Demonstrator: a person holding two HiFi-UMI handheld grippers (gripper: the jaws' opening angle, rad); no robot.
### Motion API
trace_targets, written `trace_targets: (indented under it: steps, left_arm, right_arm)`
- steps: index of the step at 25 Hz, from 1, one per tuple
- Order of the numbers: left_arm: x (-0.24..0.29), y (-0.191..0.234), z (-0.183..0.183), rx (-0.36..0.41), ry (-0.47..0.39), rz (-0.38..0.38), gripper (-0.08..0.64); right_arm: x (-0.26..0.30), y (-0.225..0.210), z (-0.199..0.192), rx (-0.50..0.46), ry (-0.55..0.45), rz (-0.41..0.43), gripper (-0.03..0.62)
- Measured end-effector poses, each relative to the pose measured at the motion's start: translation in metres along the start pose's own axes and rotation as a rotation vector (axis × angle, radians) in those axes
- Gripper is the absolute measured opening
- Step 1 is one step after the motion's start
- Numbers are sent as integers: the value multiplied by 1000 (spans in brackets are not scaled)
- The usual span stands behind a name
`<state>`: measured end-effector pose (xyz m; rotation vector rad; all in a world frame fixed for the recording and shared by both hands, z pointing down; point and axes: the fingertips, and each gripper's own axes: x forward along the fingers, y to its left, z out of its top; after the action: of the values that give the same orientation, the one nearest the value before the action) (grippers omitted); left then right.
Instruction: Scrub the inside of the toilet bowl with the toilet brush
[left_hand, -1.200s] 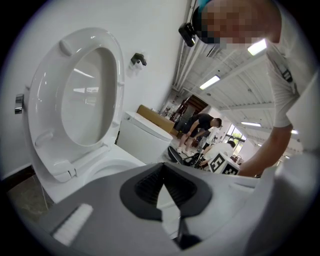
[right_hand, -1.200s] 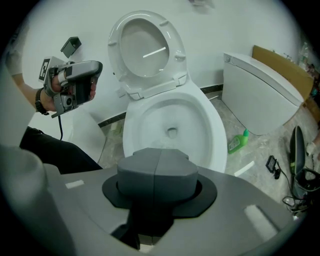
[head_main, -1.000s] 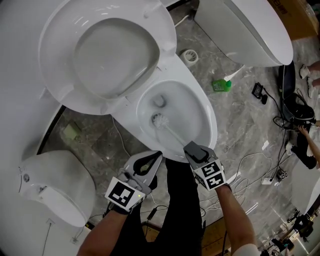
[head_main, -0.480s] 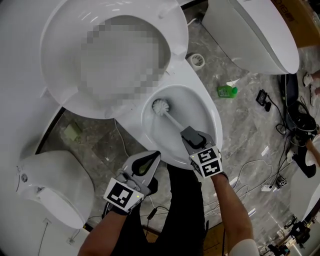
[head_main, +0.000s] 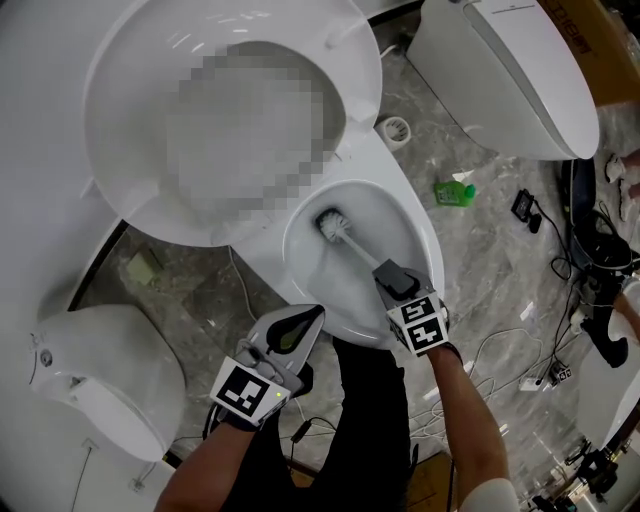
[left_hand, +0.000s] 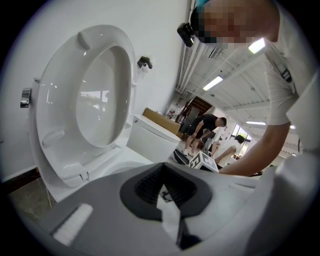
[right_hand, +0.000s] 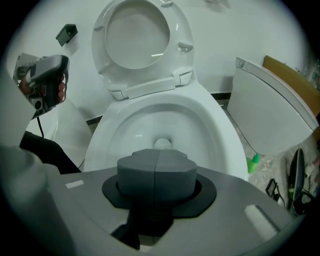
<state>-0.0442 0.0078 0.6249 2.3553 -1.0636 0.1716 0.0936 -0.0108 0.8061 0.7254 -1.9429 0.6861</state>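
The white toilet bowl (head_main: 425, 250) lies below me with its seat and lid (head_main: 120, 170) raised. The toilet brush's bristle head (head_main: 332, 225) presses on the bowl's inner back wall, and its white handle (head_main: 360, 252) slants down to my right gripper (head_main: 392, 277). That gripper is shut on the handle at the bowl's front right rim. In the right gripper view the jaws (right_hand: 157, 172) meet over the bowl (right_hand: 220, 130) and hide the brush. My left gripper (head_main: 300, 318) hangs open and holds nothing, just in front of the bowl; in its own view the left gripper (left_hand: 165, 187) faces the raised seat (left_hand: 85, 105).
A second toilet (head_main: 500, 80) stands at the back right and a third (head_main: 100, 380) at the near left. On the marble floor lie a green bottle (head_main: 455, 192), a tape roll (head_main: 397, 129) and cables (head_main: 520, 330). People (left_hand: 205, 127) stand in the distance.
The brush head moved from the bowl's left side up to its back wall, then a little right. The right gripper followed it. The left gripper stayed put.
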Motion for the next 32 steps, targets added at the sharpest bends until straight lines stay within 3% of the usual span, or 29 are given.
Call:
trace_targets:
  steps: [7, 16, 32]
  left_arm:
    - [6, 4, -5, -35, -1, 2, 3]
    - [11, 7, -25, 15, 38, -1, 3]
    - [-7, -54, 48, 18, 43, -40, 3]
  right_arm:
    - [37, 17, -5, -18, 44, -15, 156]
    - [47, 18, -9, 2, 41, -14, 156]
    - [-63, 20, -54, 32, 110, -20, 156]
